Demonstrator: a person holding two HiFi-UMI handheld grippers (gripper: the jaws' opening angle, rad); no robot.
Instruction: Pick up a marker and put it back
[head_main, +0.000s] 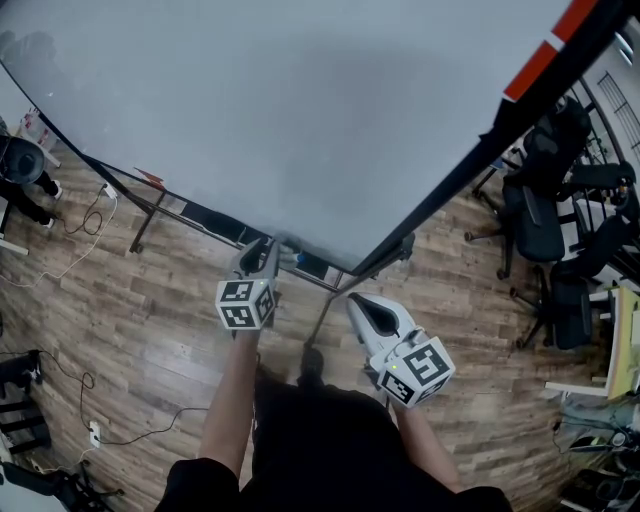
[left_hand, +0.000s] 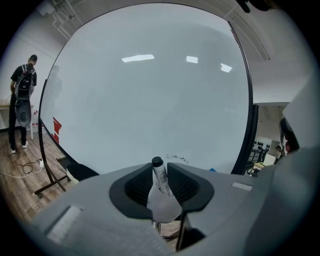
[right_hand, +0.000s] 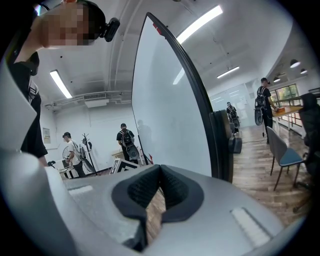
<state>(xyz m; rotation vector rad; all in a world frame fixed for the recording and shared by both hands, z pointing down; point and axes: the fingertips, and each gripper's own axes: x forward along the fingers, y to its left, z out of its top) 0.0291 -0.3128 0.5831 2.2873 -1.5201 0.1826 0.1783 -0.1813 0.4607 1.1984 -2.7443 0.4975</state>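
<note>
My left gripper (left_hand: 161, 186) is shut on a white marker (left_hand: 160, 176) with a black cap that sticks up between the jaws toward the whiteboard (left_hand: 150, 90). In the head view the left gripper (head_main: 262, 262) sits right at the whiteboard's (head_main: 280, 110) lower edge, by its tray (head_main: 300, 262). The marker itself is too small to make out there. My right gripper (head_main: 362, 312) hangs lower and to the right, away from the board. Its jaws (right_hand: 159, 192) are shut with nothing between them, and it faces along the board's black side frame (right_hand: 200, 105).
The whiteboard stands on a metal frame (head_main: 150, 210) over a wooden floor. Black office chairs (head_main: 545, 210) crowd the right side. Cables and a power strip (head_main: 95, 432) lie on the floor at the left. People (right_hand: 125, 142) stand in the background.
</note>
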